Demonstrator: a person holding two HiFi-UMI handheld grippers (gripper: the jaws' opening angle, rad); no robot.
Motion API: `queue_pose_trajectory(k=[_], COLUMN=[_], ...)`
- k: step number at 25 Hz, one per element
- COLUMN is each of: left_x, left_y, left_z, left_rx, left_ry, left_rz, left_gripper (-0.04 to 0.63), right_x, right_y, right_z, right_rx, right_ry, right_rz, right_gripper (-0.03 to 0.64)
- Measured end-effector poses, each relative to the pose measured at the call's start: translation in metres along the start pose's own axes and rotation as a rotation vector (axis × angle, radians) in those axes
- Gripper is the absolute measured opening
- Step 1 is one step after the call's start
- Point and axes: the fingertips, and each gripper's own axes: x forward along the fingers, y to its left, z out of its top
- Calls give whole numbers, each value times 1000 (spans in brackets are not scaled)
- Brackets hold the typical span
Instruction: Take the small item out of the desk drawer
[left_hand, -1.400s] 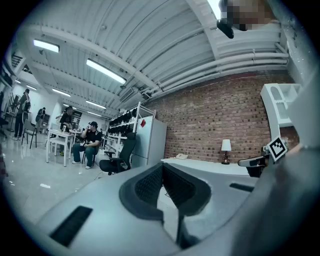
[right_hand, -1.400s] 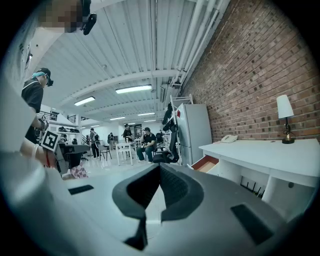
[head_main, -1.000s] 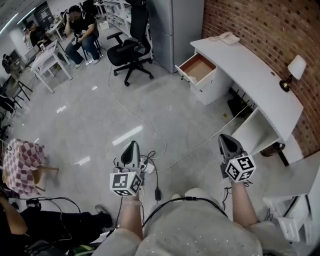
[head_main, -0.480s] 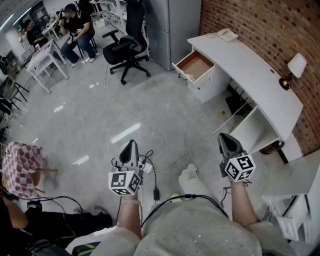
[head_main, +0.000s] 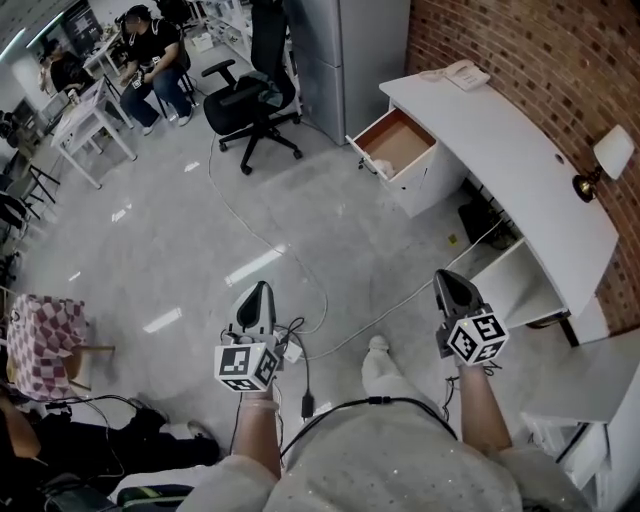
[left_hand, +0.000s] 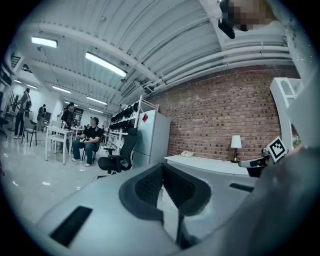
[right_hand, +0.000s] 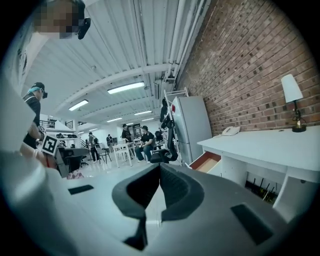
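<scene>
the desk is running along the brick wall, and its drawer is standing pulled out at the desk's far end, its brown inside facing up. the small item is in there somewhere – from this far off the desk it is too small to make out.

the person is standing well short of the desk, holding a gripper in each hand at waist height. the left gripper is pointing out over the floor, well apart from the desk, its jaws pressed together with nothing between them. the right gripper is sitting nearer the desk's open shelf end, tipped a little downward, jaws likewise closed on nothing – in its own view the drawer is showing beyond the tips.

a phone is lying on the desk's far end, above the drawer, and a lamp is hanging on the wall behind the desk. a cable is trailing over the floor in front of the desk. a black chair is standing beyond the drawer.
</scene>
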Motion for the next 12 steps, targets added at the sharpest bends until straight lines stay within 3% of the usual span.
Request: queue_pose_trajectory(k=[4, 7, 12], left_x=[45, 74, 120], left_y=[1, 4, 4], left_z=[5, 5, 4], left_rx=[-5, -11, -13], left_ry=[-2, 3, 18], left_rz=[8, 23, 43], left_gripper=[-2, -2, -2], right_x=[41, 69, 108], right_y=[-27, -44, -76], right_z=[8, 13, 21], right_rx=[12, 18, 16], right_ry=[26, 39, 65], right_rz=[24, 45, 70], right_gripper=[6, 55, 77])
